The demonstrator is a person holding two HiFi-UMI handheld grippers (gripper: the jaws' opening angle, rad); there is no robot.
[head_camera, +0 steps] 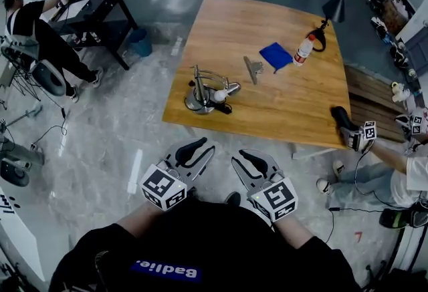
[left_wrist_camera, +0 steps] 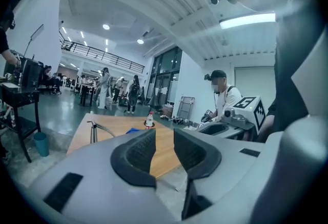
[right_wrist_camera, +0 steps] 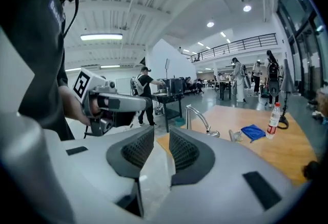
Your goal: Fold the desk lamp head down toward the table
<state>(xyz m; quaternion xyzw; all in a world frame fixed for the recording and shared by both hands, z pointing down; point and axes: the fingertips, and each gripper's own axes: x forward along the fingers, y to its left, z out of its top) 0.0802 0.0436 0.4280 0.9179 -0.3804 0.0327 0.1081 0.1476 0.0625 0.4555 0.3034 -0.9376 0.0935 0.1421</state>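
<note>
Both my grippers, left [head_camera: 202,149] and right [head_camera: 242,158], sit low in the frame, jaws a narrow gap apart, nothing in them. Lamp [head_camera: 208,91] is mid-frame, at the table's [head_camera: 294,110] lower-left corner. Looks like stiff metal on a weighty base, so I'd grab the arm near the head.

Open floor [head_camera: 127,143] before table [head_camera: 301,107]; lamp [head_camera: 202,94] nr front-left edge; cloth [head_camera: 275,55], bottle [head_camera: 304,49] further back, rt side.

We see a smooth wooden table [head_camera: 294,103], a shiny metal lamp [head_camera: 199,98], a matt cloth [head_camera: 275,55], a clear plastic bottle [head_camera: 304,49] and a glossy floor [head_camera: 100,143].
</note>
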